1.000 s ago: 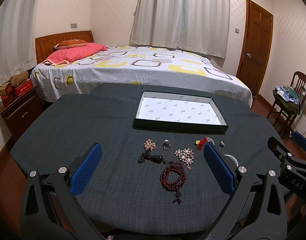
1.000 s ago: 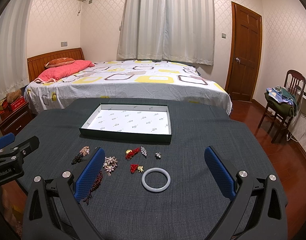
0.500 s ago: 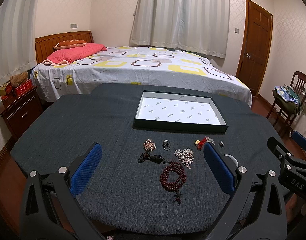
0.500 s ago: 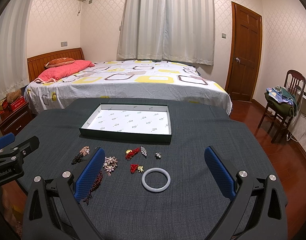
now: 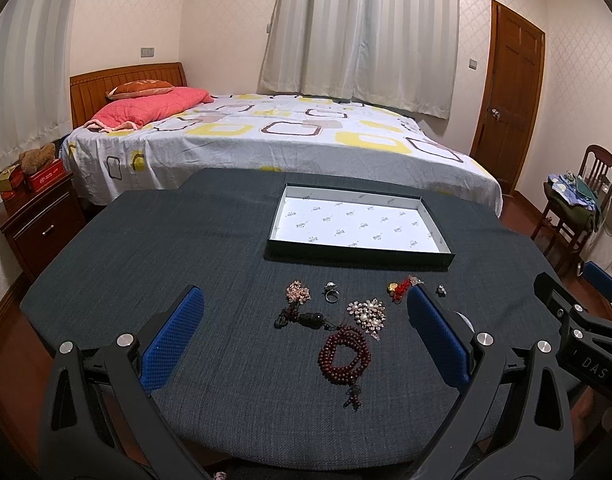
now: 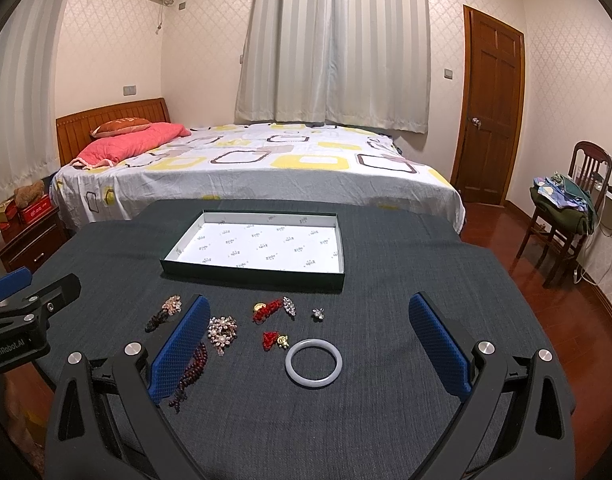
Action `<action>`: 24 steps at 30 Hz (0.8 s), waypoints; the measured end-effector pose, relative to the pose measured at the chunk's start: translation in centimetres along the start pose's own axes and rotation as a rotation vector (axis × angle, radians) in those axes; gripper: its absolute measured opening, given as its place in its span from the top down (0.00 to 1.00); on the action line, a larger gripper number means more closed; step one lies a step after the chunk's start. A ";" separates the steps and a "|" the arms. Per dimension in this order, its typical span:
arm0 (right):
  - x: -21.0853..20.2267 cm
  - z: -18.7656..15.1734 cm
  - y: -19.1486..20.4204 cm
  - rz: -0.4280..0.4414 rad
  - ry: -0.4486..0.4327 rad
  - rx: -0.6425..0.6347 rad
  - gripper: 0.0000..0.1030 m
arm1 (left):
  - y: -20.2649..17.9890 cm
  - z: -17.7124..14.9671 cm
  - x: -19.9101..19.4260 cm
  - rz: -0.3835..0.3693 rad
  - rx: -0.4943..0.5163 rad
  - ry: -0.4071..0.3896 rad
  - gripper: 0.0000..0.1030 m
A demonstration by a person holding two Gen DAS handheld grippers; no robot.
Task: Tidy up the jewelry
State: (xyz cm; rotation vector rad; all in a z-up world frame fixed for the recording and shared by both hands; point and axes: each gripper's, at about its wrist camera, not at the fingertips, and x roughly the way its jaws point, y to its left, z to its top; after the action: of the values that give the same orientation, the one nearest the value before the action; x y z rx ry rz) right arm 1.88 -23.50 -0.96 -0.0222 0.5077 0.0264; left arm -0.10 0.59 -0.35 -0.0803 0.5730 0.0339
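A shallow dark green tray (image 5: 357, 254) (image 6: 250, 276) with a white lining stands empty on the dark cloth table (image 5: 186, 240). In front of it lie several jewelry pieces: a dark red bead bracelet (image 5: 344, 356), a pearl brooch (image 5: 366, 313) (image 6: 222, 329), a ring (image 5: 331, 292), a pink bead cluster (image 5: 298, 291) (image 6: 172, 304), red charms (image 6: 268, 309) and a white bangle (image 6: 313, 368). My left gripper (image 5: 304, 338) is open and empty above the bracelet side. My right gripper (image 6: 309, 344) is open and empty above the bangle.
A bed (image 5: 266, 140) with a patterned sheet stands behind the table. A wooden nightstand (image 5: 38, 220) is at the left, a chair (image 6: 565, 204) with clothes at the right, and a door (image 6: 489, 120) beyond.
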 end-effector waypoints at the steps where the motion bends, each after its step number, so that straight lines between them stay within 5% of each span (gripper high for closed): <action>1: 0.0 0.5 0.2 0.000 0.000 0.002 0.06 | 0.0 0.0 0.0 -0.001 0.001 0.000 0.04; 9: 1.7 -0.7 -0.3 0.038 0.032 0.022 0.06 | -0.3 -0.6 1.1 -0.011 0.024 0.010 0.04; 24: 9.5 -6.8 -2.5 0.082 0.219 0.099 0.06 | -2.5 -6.5 11.9 -0.052 0.097 0.251 0.04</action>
State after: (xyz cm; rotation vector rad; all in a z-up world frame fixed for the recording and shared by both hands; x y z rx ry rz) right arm 6.91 -25.97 -11.51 0.0938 0.7278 0.0801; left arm 6.55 -2.34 -12.10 -0.0051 0.8226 -0.0551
